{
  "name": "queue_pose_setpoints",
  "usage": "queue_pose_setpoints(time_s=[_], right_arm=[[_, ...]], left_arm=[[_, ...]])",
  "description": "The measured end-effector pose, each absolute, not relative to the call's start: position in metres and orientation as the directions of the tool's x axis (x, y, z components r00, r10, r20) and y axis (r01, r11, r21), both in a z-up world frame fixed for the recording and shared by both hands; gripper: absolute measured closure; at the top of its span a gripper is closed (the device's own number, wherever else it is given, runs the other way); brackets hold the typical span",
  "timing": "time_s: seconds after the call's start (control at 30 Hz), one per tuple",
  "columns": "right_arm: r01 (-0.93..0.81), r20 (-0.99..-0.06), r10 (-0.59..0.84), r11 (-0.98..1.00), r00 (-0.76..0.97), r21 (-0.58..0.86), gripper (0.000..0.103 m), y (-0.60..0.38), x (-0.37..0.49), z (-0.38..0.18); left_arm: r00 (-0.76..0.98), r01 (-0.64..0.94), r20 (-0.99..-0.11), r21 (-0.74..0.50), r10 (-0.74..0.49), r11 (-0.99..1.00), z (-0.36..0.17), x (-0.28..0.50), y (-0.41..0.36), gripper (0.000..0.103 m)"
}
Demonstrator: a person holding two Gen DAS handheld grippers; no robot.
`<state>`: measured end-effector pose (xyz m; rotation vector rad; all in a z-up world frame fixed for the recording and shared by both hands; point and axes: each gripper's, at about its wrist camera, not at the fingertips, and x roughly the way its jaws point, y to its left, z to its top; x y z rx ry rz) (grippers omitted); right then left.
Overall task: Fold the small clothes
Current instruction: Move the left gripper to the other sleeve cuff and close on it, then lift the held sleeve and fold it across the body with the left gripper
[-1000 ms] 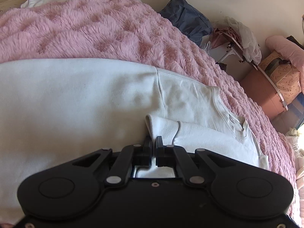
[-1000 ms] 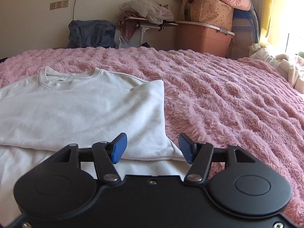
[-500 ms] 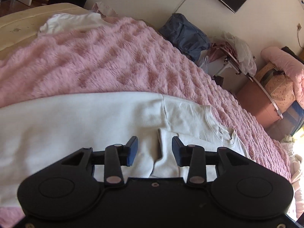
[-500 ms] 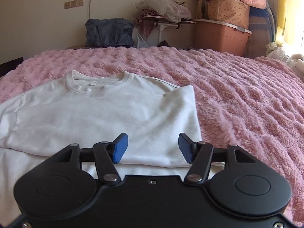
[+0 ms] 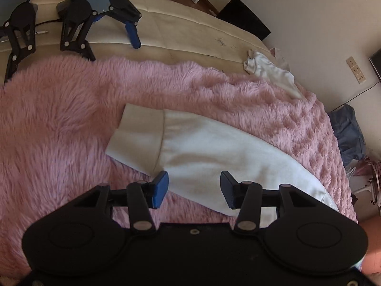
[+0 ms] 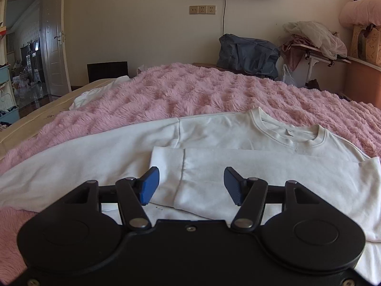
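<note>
Sweatshirt (image 6: 214, 133), white fleece, ribbed cuff, shaggy pink blanket (image 6: 190, 90)

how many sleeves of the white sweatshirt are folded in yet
1. One sleeve lies folded across the chest of the white sweatshirt, below the collar. The other sleeve is spread out flat on the pink blanket, cuff outward.

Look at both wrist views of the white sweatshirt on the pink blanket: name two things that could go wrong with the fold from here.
1. The left sleeve lies stretched out flat across the fluffy pink blanket. The left gripper, jaws opening and empty above it, might pinch blanket pile along with the fabric.

2. The right sleeve is already folded across the sweatshirt's body. The open right gripper hangs close above its cuff and could drag it out of place.
</note>
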<state>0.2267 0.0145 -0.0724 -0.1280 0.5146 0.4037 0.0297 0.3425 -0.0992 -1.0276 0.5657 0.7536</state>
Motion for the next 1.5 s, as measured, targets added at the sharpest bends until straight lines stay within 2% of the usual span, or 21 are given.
queue_pose_setpoints(time_s=[0.27, 0.37, 0.57, 0.73, 0.8, 1.03, 1.13, 1.3, 1.4, 1.5], right_arm=[[-0.422, -0.533, 0.324, 0.904, 0.781, -0.068, 0.041, 0.04, 0.233, -0.085], [-0.413, -0.549, 0.315, 0.908, 0.774, -0.061, 0.041, 0.043, 0.237, -0.09], [-0.419, -0.559, 0.317, 0.906, 0.766, -0.06, 0.041, 0.045, 0.236, -0.094], [-0.424, -0.563, 0.318, 0.904, 0.763, -0.064, 0.041, 0.044, 0.237, -0.095], [-0.425, -0.569, 0.315, 0.903, 0.759, -0.067, 0.041, 0.044, 0.239, -0.096], [-0.416, -0.604, 0.302, 0.908, 0.737, -0.054, 0.041, 0.042, 0.245, -0.104], [-0.409, -0.585, 0.312, 0.912, 0.749, -0.038, 0.041, 0.031, 0.241, -0.096], [-0.391, -0.541, 0.327, 0.92, 0.775, -0.005, 0.038, -0.017, 0.226, -0.073], [-0.361, -0.521, 0.3, 0.932, 0.799, -0.018, 0.037, -0.053, 0.217, -0.066], [-0.325, -0.51, 0.27, 0.945, 0.817, -0.021, 0.037, -0.089, 0.212, -0.061]], left_arm=[[0.588, -0.808, -0.754, -0.527, 0.292, 0.264, -0.108, 0.022, 0.329, 0.052], [0.609, -0.793, -0.745, -0.562, 0.273, 0.235, -0.116, 0.017, 0.332, 0.052], [0.59, -0.803, -0.71, -0.566, 0.384, 0.187, -0.121, 0.02, 0.347, 0.053], [0.624, -0.777, -0.667, -0.583, 0.407, 0.236, -0.122, 0.026, 0.346, 0.063], [0.656, -0.751, -0.635, -0.606, 0.408, 0.264, -0.119, 0.027, 0.346, 0.092], [0.779, -0.615, -0.469, -0.7, 0.417, 0.362, -0.084, 0.038, 0.346, 0.095], [0.859, -0.495, -0.344, -0.748, 0.38, 0.442, -0.048, 0.062, 0.34, 0.096], [0.959, -0.274, -0.167, -0.747, 0.228, 0.606, 0.017, 0.124, 0.296, 0.096], [0.99, -0.143, -0.107, -0.745, 0.095, 0.652, 0.039, 0.165, 0.252, 0.096], [0.996, -0.05, -0.09, -0.739, -0.024, 0.672, 0.048, 0.203, 0.201, 0.096]])
